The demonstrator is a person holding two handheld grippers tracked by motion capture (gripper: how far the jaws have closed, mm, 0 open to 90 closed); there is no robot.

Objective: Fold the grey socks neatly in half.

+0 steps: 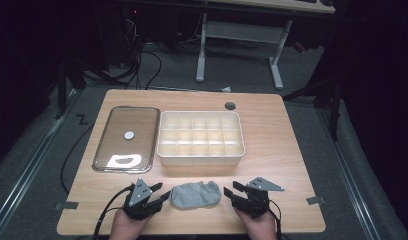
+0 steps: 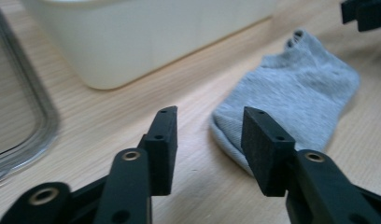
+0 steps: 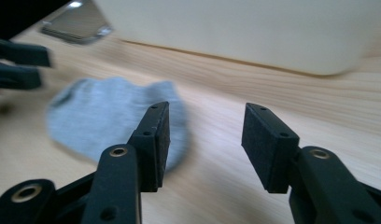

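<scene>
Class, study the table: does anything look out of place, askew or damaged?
Nothing looks damaged or spilled. The lid lies flat left of the empty box. The grey sock lies loose and slightly rumpled between the two open grippers.

On the wooden table (image 1: 272, 165), a clear glass lid (image 1: 126, 138) lies left of the white compartment box (image 1: 200, 136); the grey ankle sock (image 1: 195, 194) lies before the box, between the left hand-held gripper (image 1: 159, 192) and the right hand-held gripper (image 1: 229, 190).

Two bare hands come in over the near edge of the tabletop. The left hand (image 1: 126, 226) holds the black two-jaw left gripper (image 1: 161, 192), jaws apart. The right hand (image 1: 257, 227) holds the black two-jaw right gripper (image 1: 231, 190), jaws wide apart, nothing between them.
</scene>
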